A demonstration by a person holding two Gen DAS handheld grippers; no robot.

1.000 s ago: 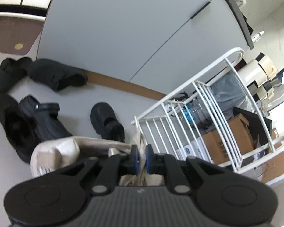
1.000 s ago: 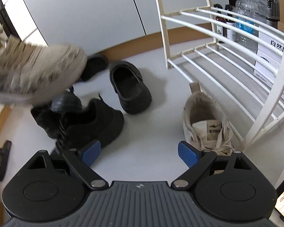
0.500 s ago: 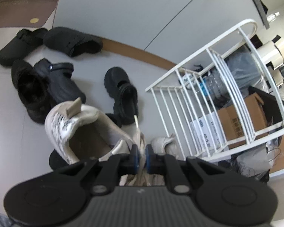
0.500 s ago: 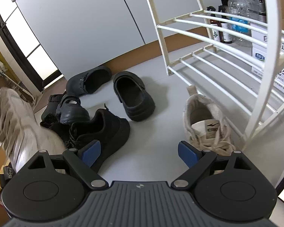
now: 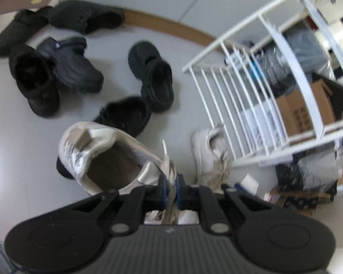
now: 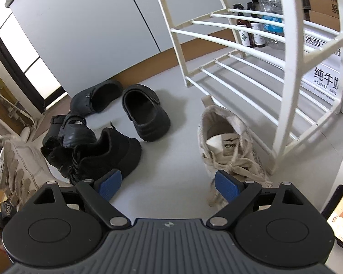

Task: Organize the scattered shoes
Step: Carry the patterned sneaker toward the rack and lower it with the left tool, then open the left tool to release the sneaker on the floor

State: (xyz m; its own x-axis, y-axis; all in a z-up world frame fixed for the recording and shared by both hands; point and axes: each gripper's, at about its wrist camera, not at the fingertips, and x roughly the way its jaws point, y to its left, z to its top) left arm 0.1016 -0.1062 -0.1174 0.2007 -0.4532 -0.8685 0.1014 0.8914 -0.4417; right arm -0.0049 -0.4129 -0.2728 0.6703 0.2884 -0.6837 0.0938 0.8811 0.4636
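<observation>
My left gripper (image 5: 170,188) is shut on the tongue and laces of a beige sneaker (image 5: 103,157), which hangs heel away from me above the grey floor. At the far left edge of the right wrist view that same held sneaker (image 6: 18,159) shows, blurred. Its mate, a second beige sneaker (image 6: 228,146), lies on the floor at the foot of the white wire shoe rack (image 6: 247,52); it is also in the left wrist view, second sneaker (image 5: 205,150). My right gripper (image 6: 165,183) is open and empty, low over the floor between a black sneaker (image 6: 105,155) and that mate.
Several black shoes are scattered left of the rack: a clog (image 6: 146,111), a slipper (image 6: 96,96), a strapped shoe (image 6: 75,130). Bottles (image 6: 269,16) and cartons (image 6: 327,77) stand behind the rack. A phone screen (image 6: 340,217) lies at the right edge.
The left gripper has come down with the beige sneaker and tipped more steeply toward the floor. The right gripper has shifted sideways; the held sneaker has slid to the left edge of its view.
</observation>
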